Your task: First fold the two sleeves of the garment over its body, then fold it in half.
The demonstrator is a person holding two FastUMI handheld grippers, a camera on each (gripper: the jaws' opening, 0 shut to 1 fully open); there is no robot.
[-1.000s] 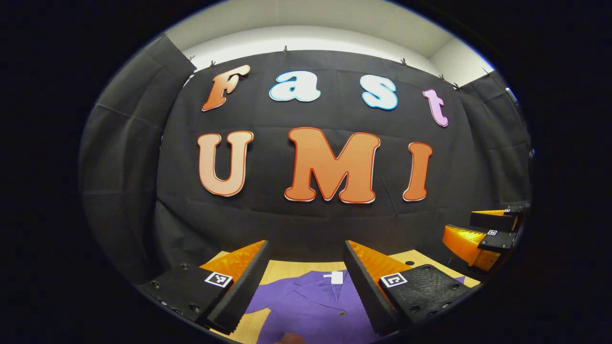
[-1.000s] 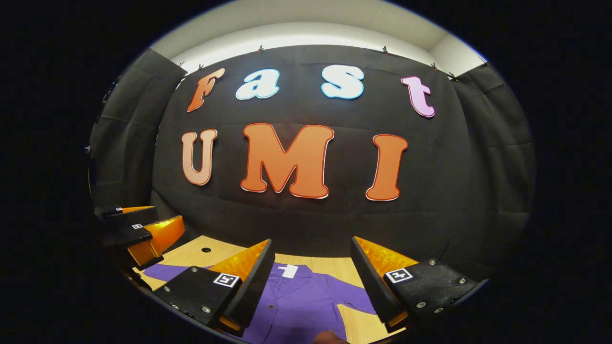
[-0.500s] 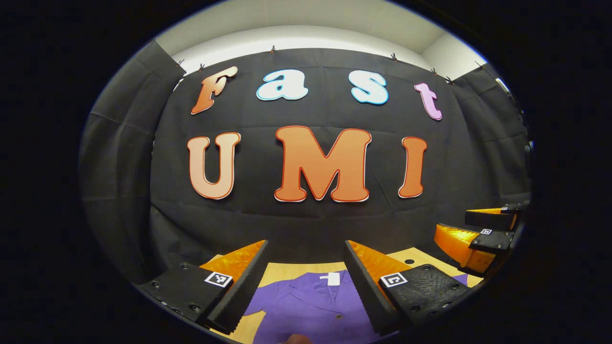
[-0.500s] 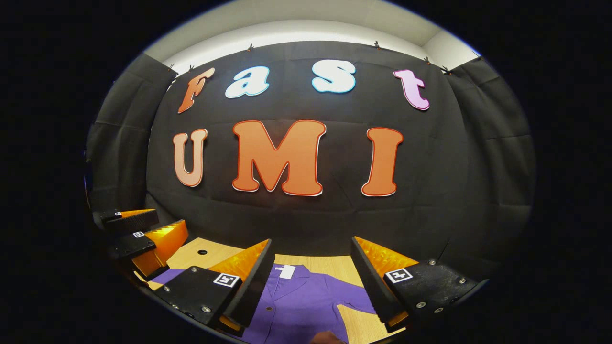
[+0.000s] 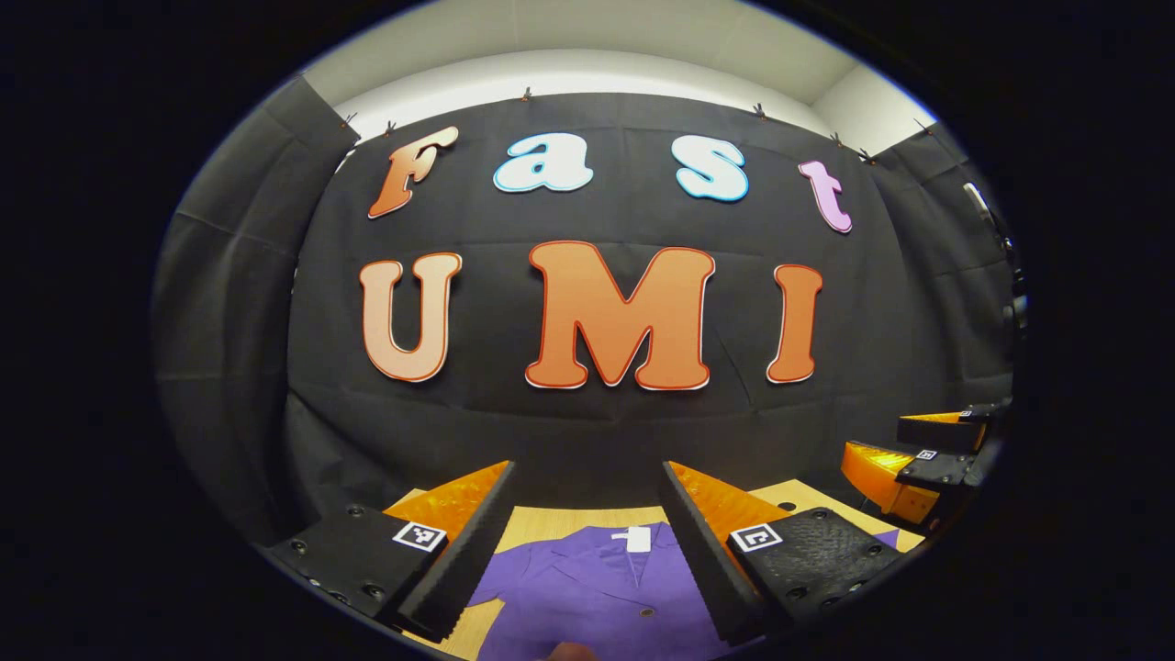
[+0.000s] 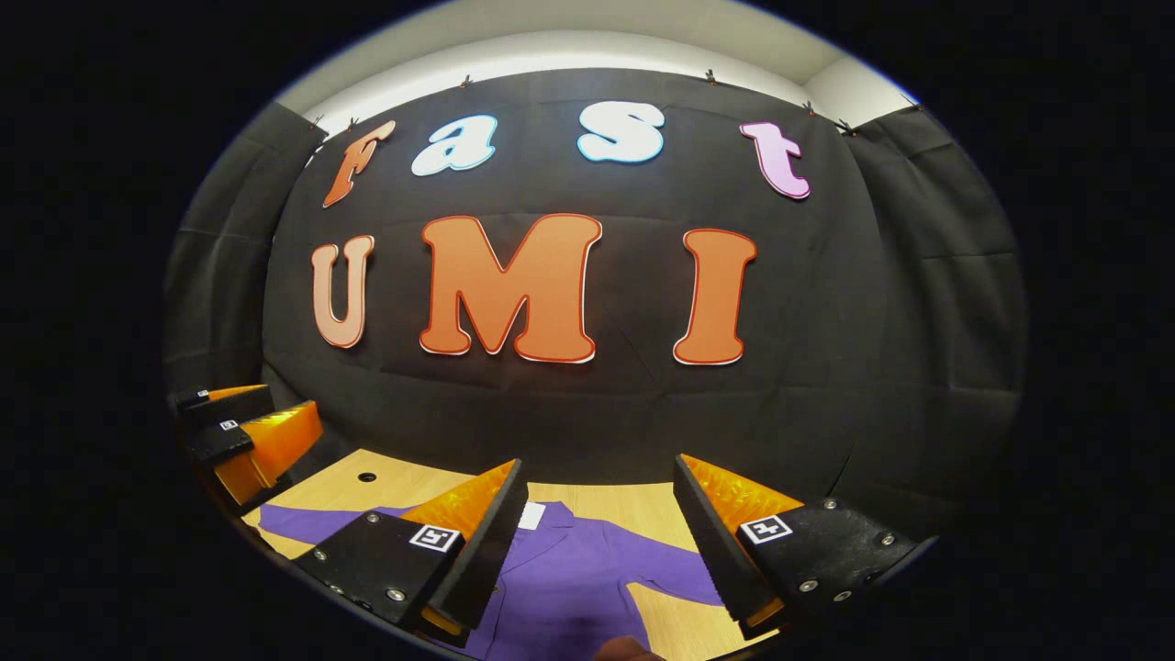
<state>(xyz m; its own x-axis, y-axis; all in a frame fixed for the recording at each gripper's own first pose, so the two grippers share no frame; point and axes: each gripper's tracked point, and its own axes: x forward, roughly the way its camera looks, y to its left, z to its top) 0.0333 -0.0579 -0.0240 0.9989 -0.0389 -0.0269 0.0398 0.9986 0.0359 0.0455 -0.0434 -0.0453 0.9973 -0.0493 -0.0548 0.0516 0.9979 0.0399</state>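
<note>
At the bottom of the left gripper view, the left gripper (image 5: 587,537) has its fingers spread wide apart with nothing between them, held above the bench. Through the gap lies the purple shirt (image 5: 592,588), spread flat on the wooden bench (image 5: 551,520), its collar and a small white neck label (image 5: 637,539) toward the far edge and a button on its front lower down. At the right edge of that frame, the right gripper (image 5: 923,454) hangs farther off over the bench.

In the right gripper view, the right gripper (image 6: 601,542) likewise stands open and empty above the shirt (image 6: 569,578), whose sleeve (image 6: 312,523) reaches out toward the lower left. Farther, at the left edge, the left gripper (image 6: 240,433) shows. A small round hole (image 6: 367,477) marks the bench (image 6: 624,500) near it.
</note>
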